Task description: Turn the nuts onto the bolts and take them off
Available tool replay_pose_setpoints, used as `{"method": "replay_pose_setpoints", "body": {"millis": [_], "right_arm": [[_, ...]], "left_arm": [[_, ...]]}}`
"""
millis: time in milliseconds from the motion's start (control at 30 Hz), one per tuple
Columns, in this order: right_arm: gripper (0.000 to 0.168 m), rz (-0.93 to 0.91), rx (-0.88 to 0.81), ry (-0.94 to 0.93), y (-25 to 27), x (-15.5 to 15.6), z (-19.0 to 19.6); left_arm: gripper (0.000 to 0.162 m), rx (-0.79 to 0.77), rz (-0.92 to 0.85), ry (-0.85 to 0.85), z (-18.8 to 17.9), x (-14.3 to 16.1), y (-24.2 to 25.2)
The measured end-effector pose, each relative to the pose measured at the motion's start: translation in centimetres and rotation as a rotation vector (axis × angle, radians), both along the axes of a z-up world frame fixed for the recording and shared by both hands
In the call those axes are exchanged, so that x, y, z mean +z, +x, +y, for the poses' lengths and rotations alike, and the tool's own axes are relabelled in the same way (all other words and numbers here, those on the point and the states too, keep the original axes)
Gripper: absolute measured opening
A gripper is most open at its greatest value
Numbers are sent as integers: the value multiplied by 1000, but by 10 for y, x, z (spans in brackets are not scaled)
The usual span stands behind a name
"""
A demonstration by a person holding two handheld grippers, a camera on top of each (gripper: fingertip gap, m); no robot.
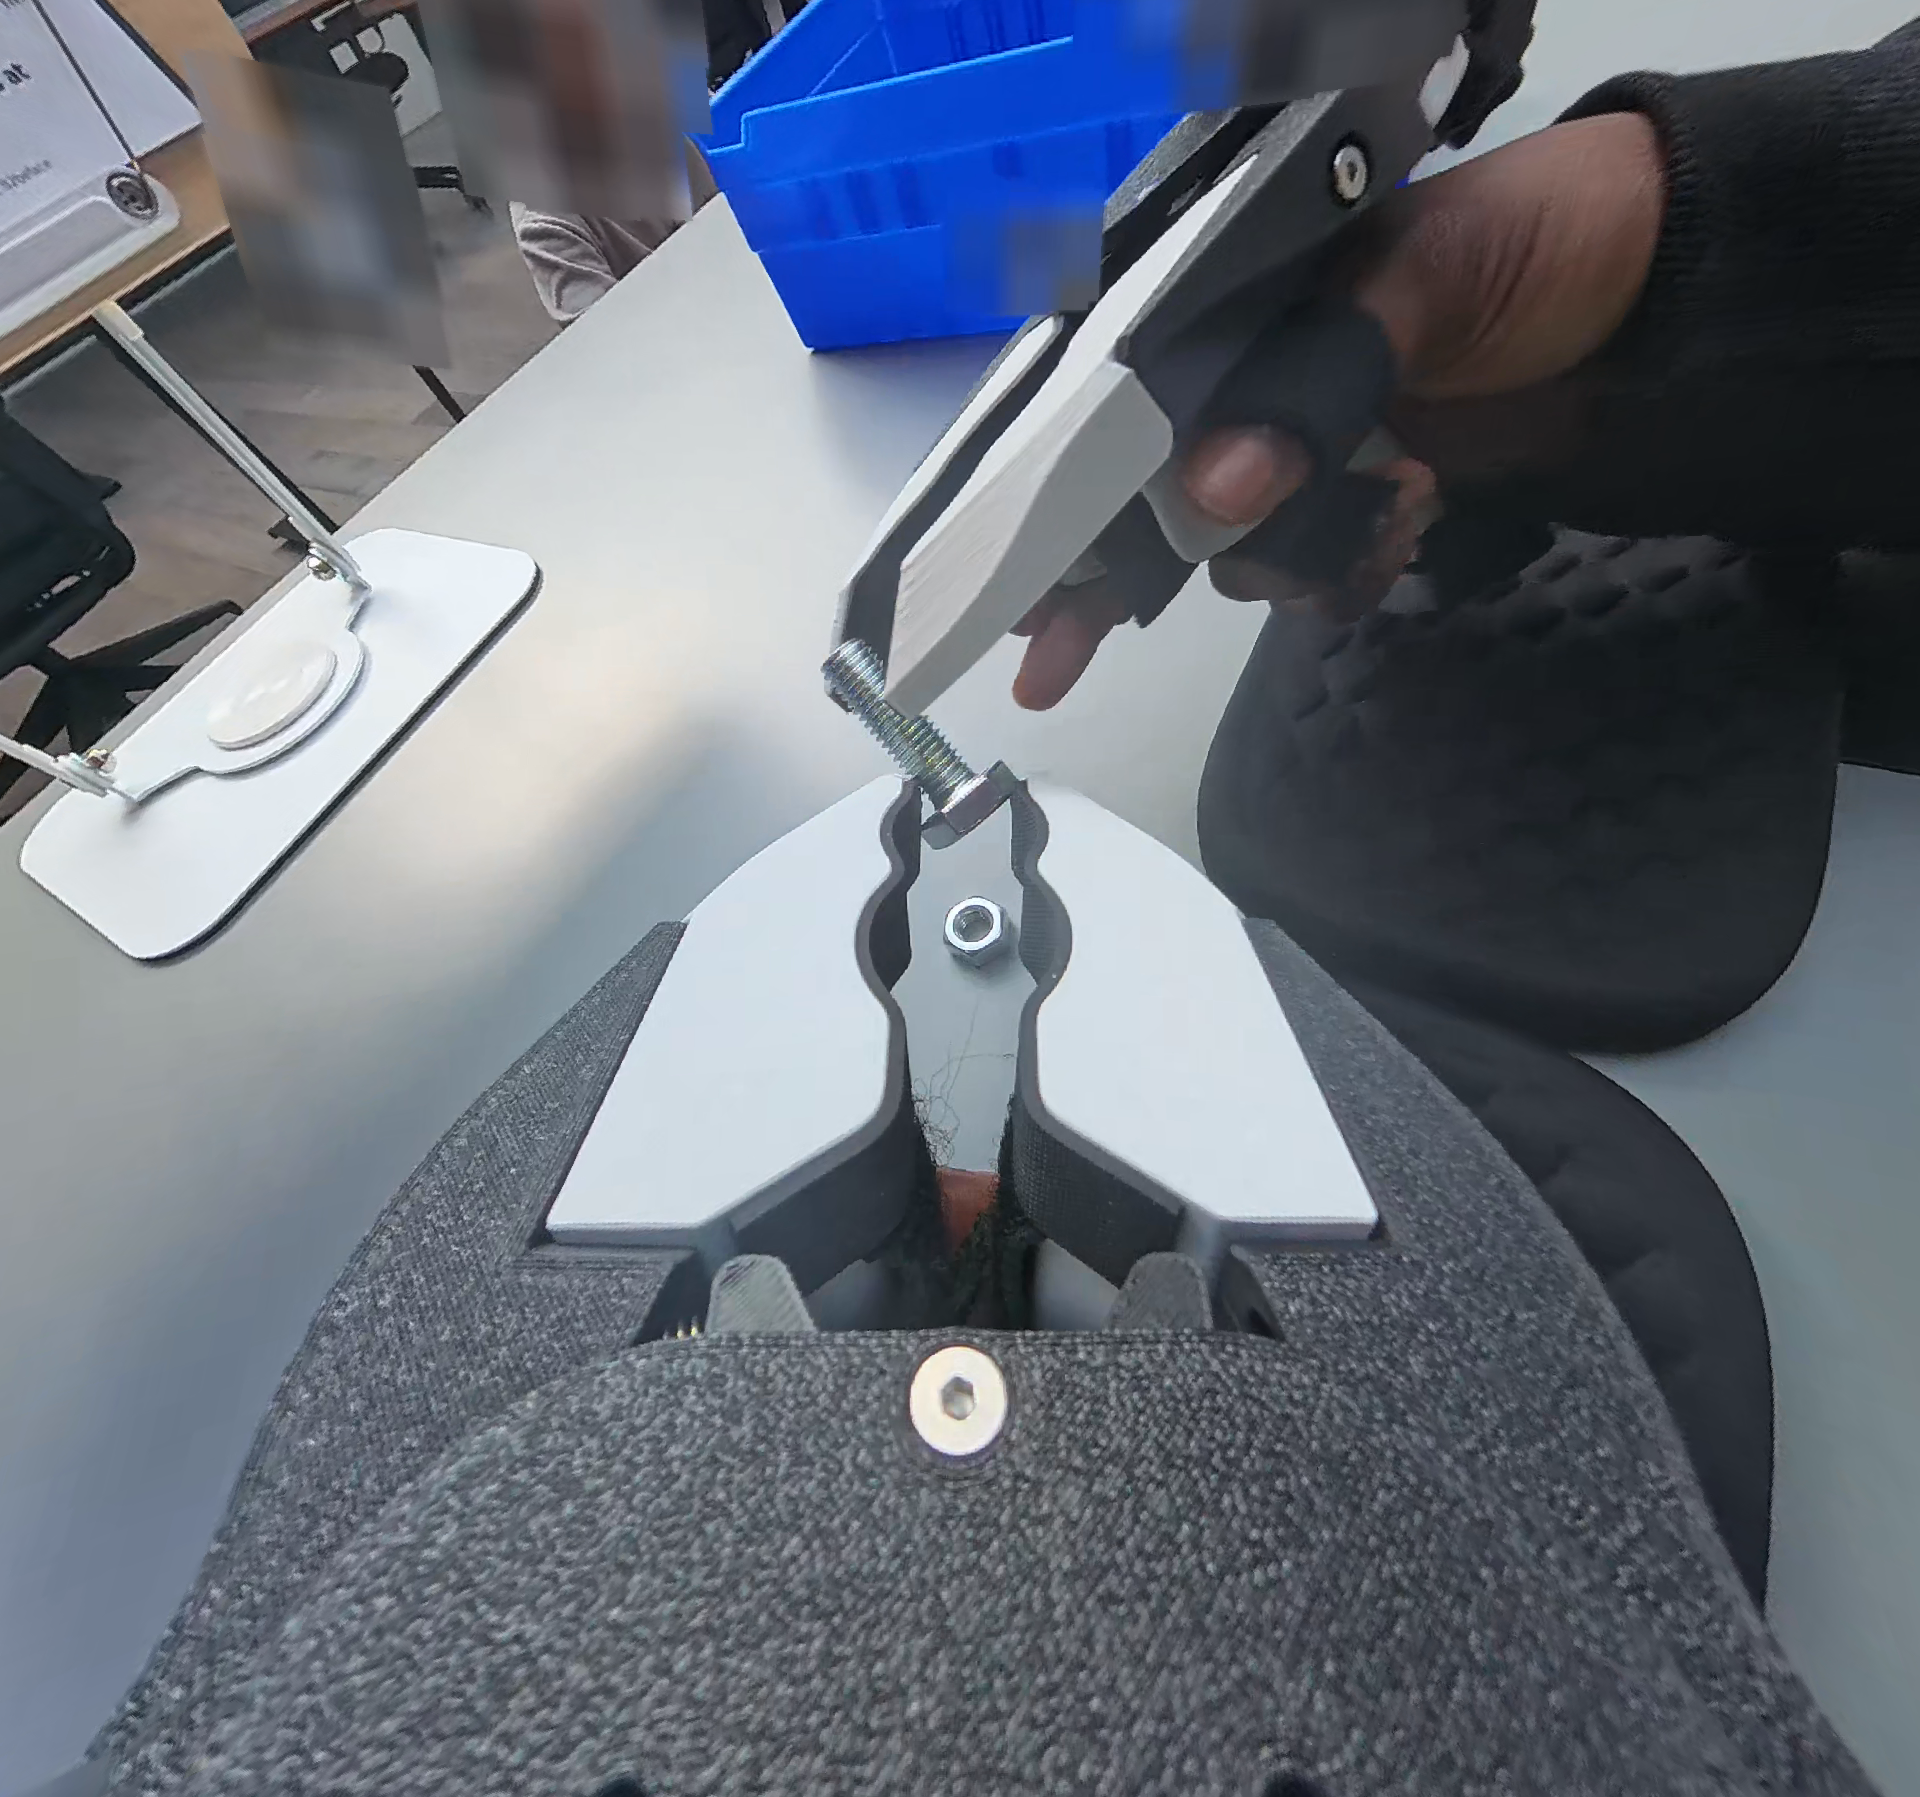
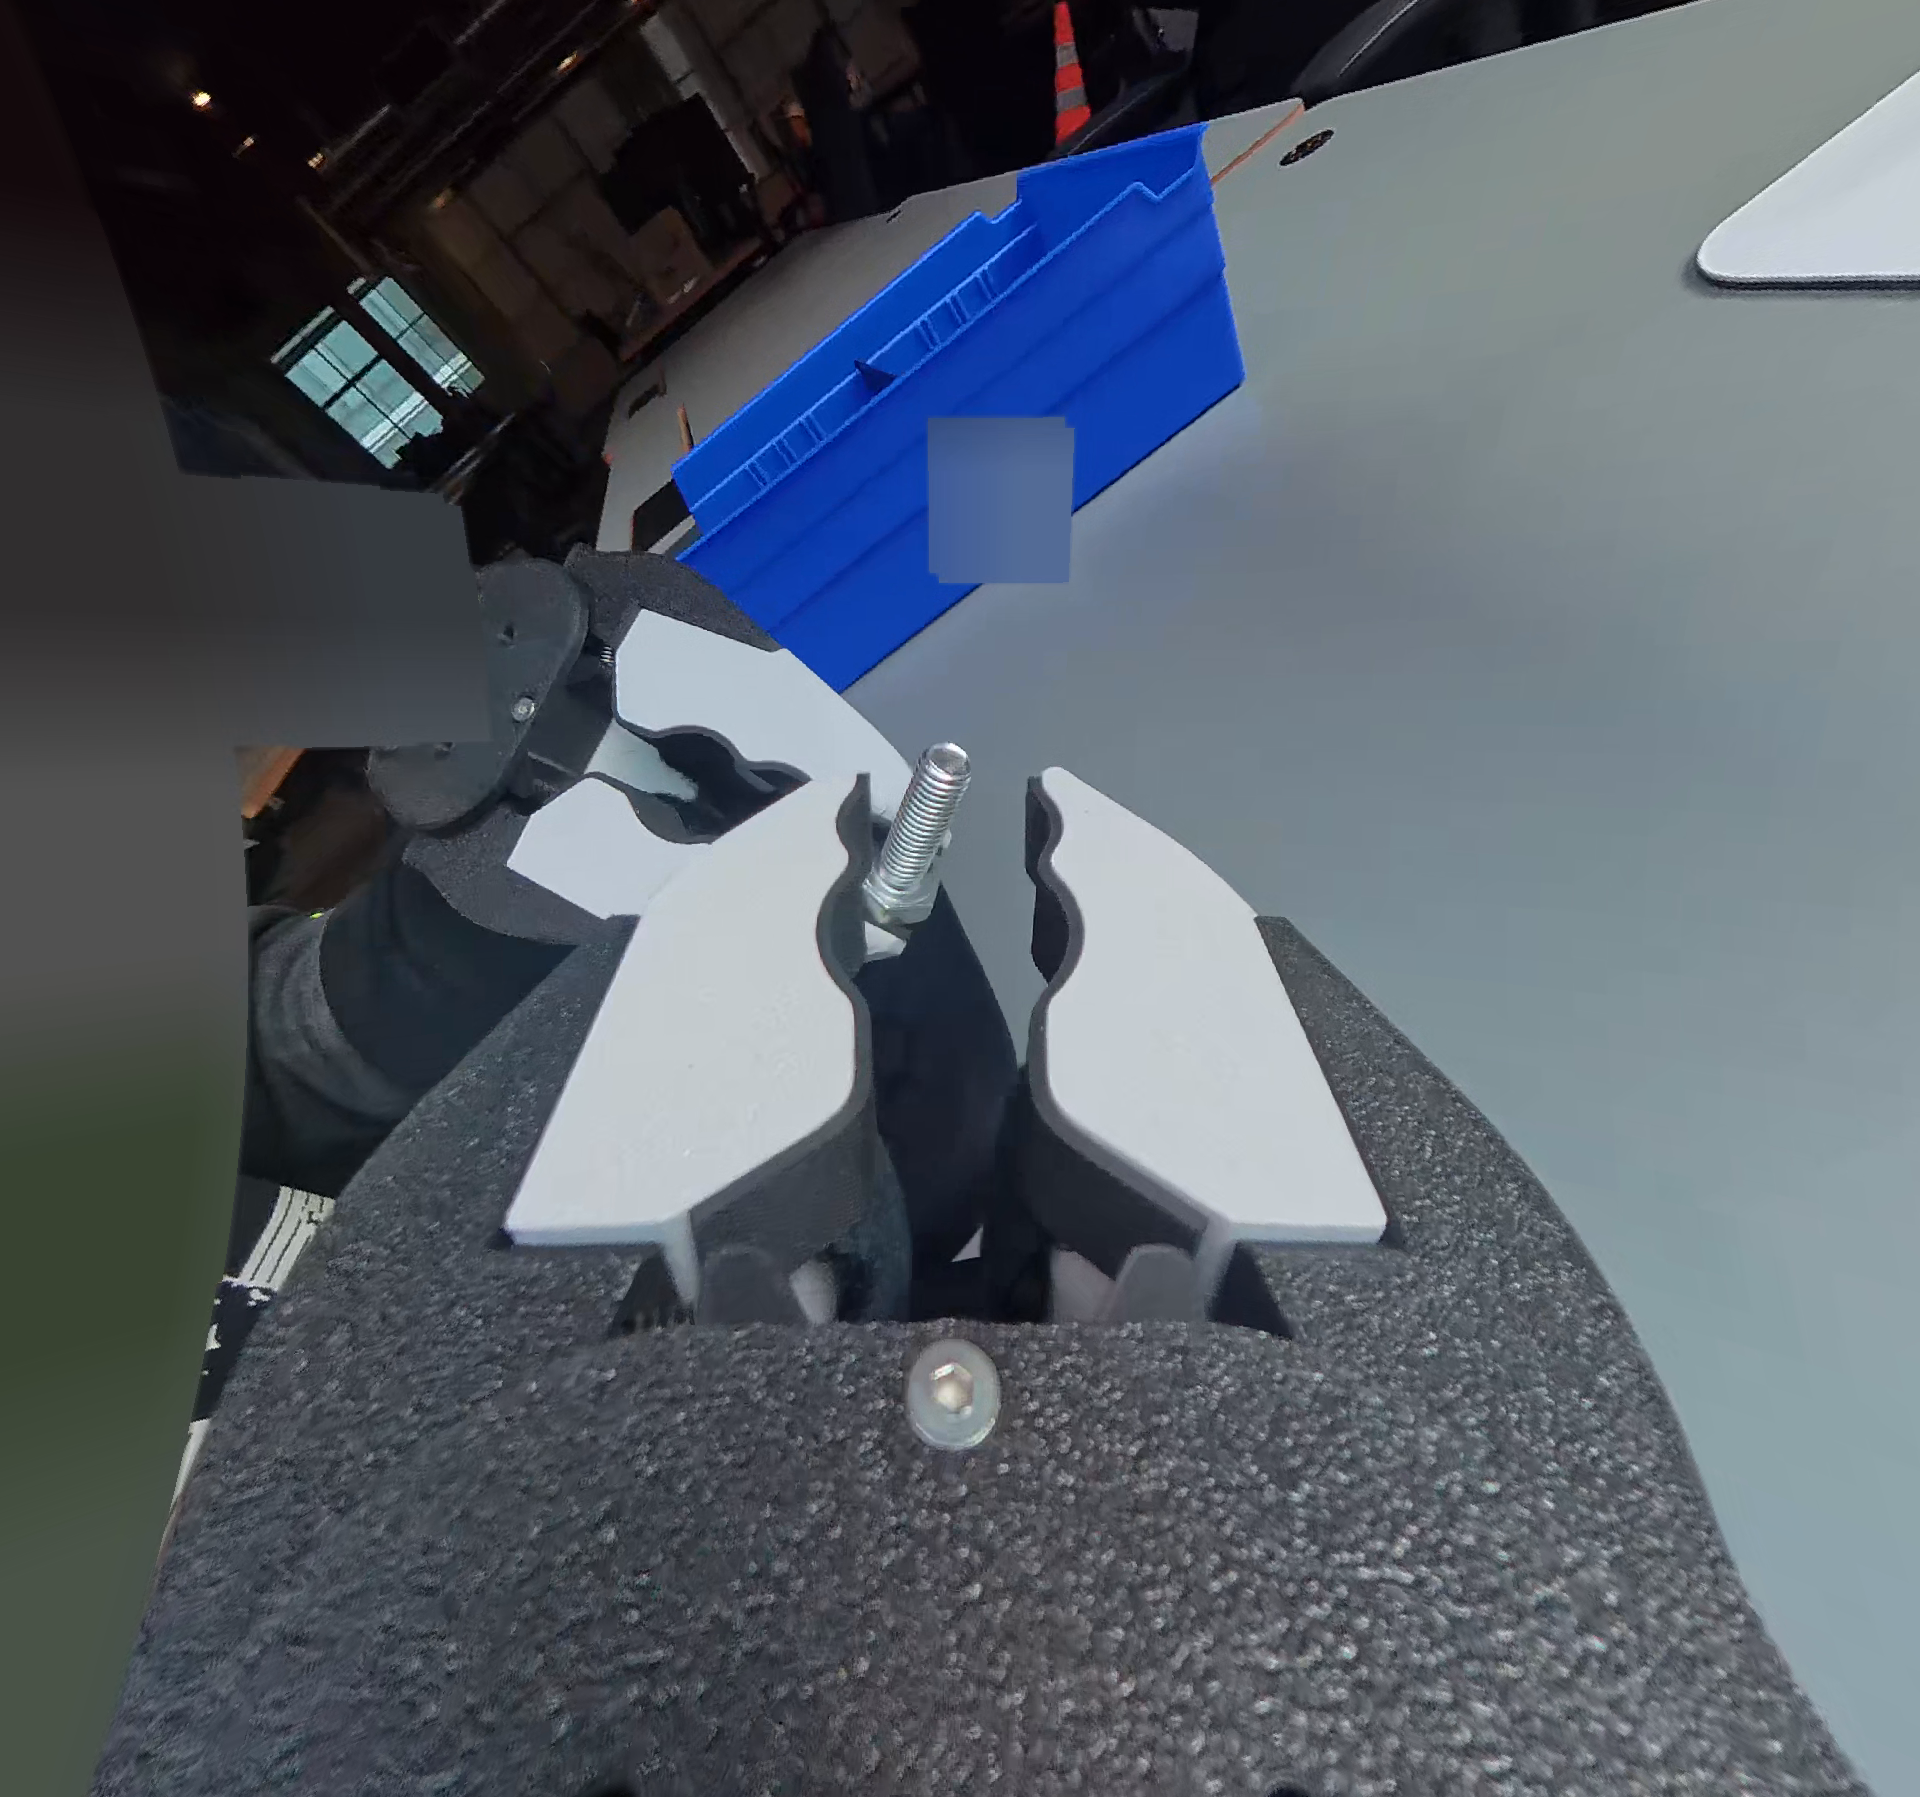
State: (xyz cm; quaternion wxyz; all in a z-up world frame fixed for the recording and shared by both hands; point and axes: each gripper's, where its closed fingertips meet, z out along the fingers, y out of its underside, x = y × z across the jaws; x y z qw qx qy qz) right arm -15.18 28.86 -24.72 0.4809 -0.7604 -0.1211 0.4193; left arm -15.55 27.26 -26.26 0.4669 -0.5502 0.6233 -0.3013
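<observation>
Closest in: pinching the bolt (image 1: 914, 745) by its hex head with the left claw (image 1: 964, 797), pressed tight at the very tips, shank leaning up toward 11 o'clock in the left wrist view. Just under that grip, flat on the grey surface (image 1: 623, 500) between the 2 fingers: the nut (image 1: 974, 935), loose, off the thread, touching neither claw.

Next out, up at the threaded end: hovering with the right claw (image 2: 948, 797), spread wide in its own view, straddling the shank without squeezing it, thread close against the finger at 9 o'clock.

Farther back at 12 o'clock, parked on the surface: a blue bin (image 1: 935, 220). Off at 9 o'clock, a flat white stand base (image 1: 312, 708).

Now the dangers, judged from here. Thin purchase on the head only, so any sideways nudge from the spread right claw could lever the bolt round or right out of the grip. Tight quarters for reaching the nut beneath the left claw: easy to clip it and send it skating across that smooth surface. And with the shank tilted, starting the nut crooked and jamming it on the first threads looks a real risk.

Tally: 1 bolt, 1 nut, 2 claws, 1 blue bin, 1 stand base.
</observation>
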Motion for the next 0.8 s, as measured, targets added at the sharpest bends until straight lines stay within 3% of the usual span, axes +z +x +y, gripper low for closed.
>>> {"method": "replay_pose_setpoints", "body": {"millis": [67,233,433,567,800], "right_arm": [[10,15,15,21,-2,3,-1],[9,-37,11,141,-1,14,-6],[8,-134,50,395,-8,48,-24],[8,-197,123,559,-18,57,-40],[8,-226,158,592,-27,52,-44]], "left_arm": [[16,-8,1,4,-1,-1,0],[19,-56,-71,-78,-7,6,4],[44,-252,-198,-319,-24,17,8],[43,-402,-304,-425,-39,29,5],[33,-424,-305,-401,-44,27,5]]}}
